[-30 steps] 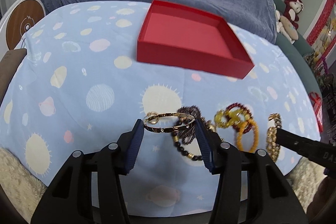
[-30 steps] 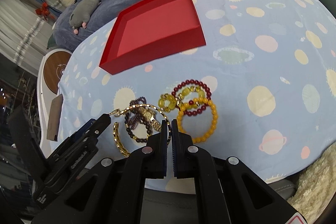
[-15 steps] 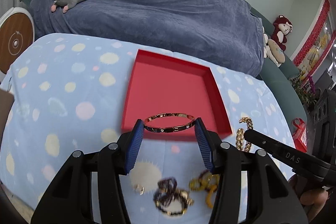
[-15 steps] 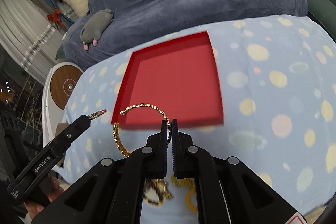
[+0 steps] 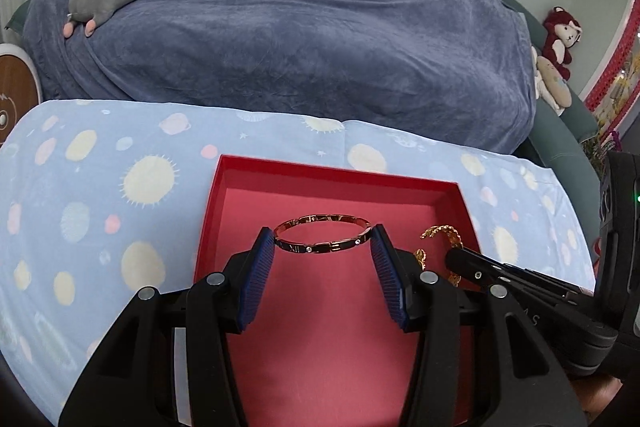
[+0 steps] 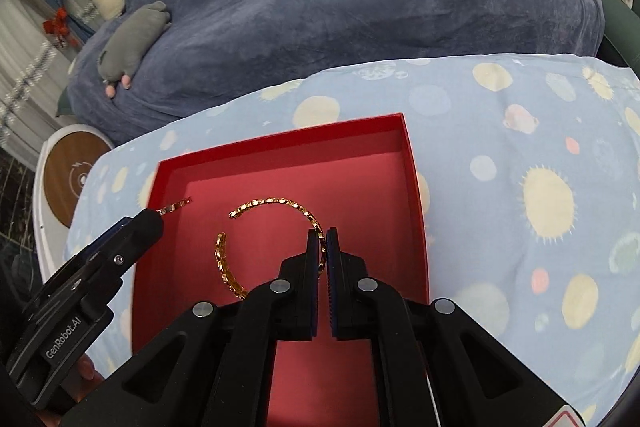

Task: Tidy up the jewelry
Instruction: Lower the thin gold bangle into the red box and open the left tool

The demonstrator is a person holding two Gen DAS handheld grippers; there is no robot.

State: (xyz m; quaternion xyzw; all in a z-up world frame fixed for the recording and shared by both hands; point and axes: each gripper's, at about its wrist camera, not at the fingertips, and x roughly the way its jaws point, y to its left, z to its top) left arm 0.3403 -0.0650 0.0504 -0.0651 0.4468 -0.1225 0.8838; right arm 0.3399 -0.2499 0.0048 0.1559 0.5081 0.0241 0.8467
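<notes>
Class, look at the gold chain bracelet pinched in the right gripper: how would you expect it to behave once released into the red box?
The chain bracelet keeps an open curve while held, so probably springy. Thin links suggest it is light. It should settle flat in the red box.

A shallow red cardboard tray (image 5: 208,211) with low walls lies open-topped on a pale blue cloth printed with planets (image 5: 100,187); nothing covers it from above. Its pink floor is bare toward twelve o'clock and toward the left wall at nine o'clock. Over the tray, the left gripper (image 5: 323,249) spans a rose-gold bangle (image 5: 320,247) across the middle, and the right gripper (image 6: 323,247), at three o'clock from it, pinches a gold chain bracelet (image 6: 280,205) hanging above the floor; the two tools crowd each other there. Beyond the tray at twelve o'clock rises a blue-grey blanket-covered sofa (image 5: 320,27). Cloth at nine o'clock is free.
</notes>
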